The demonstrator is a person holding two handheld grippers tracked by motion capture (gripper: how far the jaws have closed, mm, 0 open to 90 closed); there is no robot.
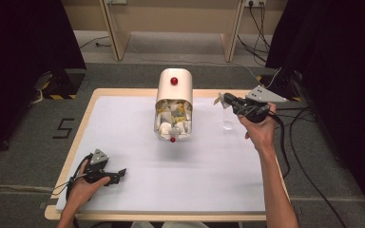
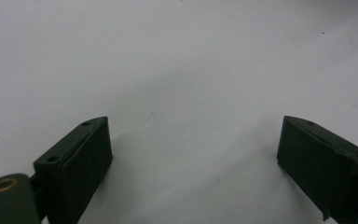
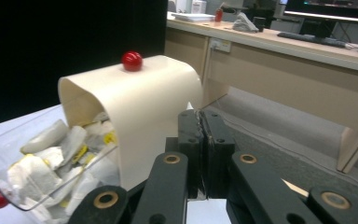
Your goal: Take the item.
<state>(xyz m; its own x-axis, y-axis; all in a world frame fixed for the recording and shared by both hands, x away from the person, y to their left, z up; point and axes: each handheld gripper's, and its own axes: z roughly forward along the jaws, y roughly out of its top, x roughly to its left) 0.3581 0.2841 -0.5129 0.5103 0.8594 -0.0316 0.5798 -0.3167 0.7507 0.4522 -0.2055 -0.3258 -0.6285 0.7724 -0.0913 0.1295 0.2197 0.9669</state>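
Observation:
A cream dispenser (image 1: 173,88) with a red knob on top stands at the back middle of the white table (image 1: 138,180). Its clear front bin (image 1: 172,124) is tilted open and holds several white and yellow sachets (image 3: 51,158). My right gripper (image 1: 223,100) hovers to the right of the dispenser, jaws pressed together on what looks like a thin pale sachet (image 1: 217,99). In the right gripper view the shut right gripper (image 3: 204,116) points at the cream housing (image 3: 144,93). My left gripper (image 1: 116,173) rests at the front left, and the left gripper (image 2: 193,144) is open over bare table.
A small clear cup (image 1: 227,124) stands on the table under the right hand. Cables (image 1: 290,142) trail off the table's right edge. Wooden desk legs (image 1: 116,33) and dark curtains stand beyond the table.

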